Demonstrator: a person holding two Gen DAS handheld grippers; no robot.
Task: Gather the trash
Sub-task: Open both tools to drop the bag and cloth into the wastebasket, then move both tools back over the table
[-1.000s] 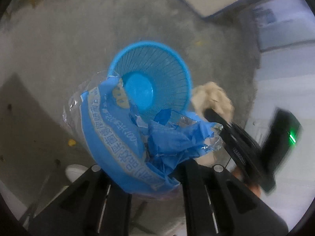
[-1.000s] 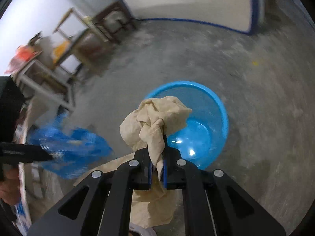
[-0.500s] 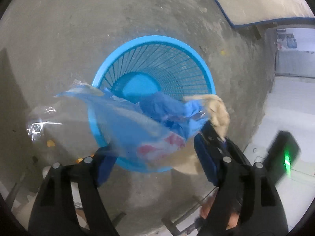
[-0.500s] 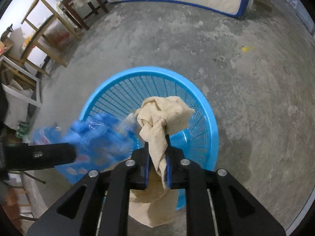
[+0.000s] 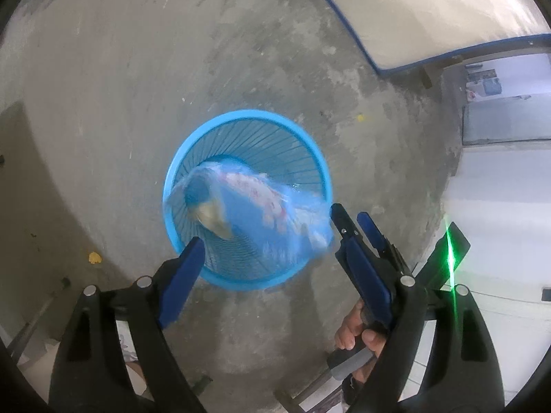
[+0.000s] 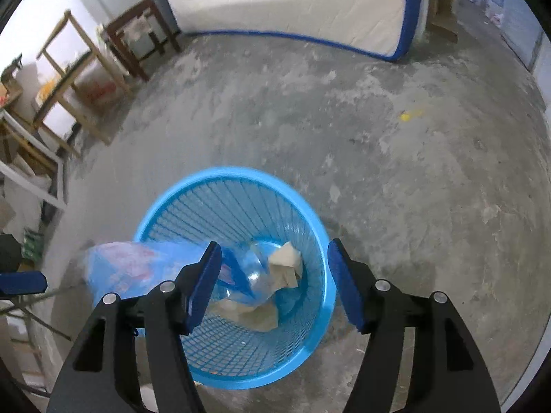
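A blue mesh trash basket point(image 5: 310, 158) point(image 6: 320, 296) stands on the concrete floor below both grippers. A blue plastic bag point(image 5: 255, 206) point(image 6: 137, 268) is blurred, falling into the basket over its rim. A crumpled tan paper point(image 6: 286, 265) point(image 5: 210, 218) lies inside the basket. My left gripper point(image 5: 275, 268) is open and empty above the basket's near rim. My right gripper point(image 6: 272, 275) is open and empty over the basket. In the left wrist view the right gripper's fingers point(image 5: 344, 220) show at the basket's right side.
A white mattress with blue edging point(image 6: 310, 7) point(image 5: 413, 10) leans at the back. Wooden tables and stools point(image 6: 86, 69) stand at the left. Small yellow scraps point(image 6: 408, 115) point(image 5: 94, 258) lie on the floor.
Both grippers opened. The blue bag left the left gripper and drops into the basket. The tan paper left the right gripper and now lies inside the basket.
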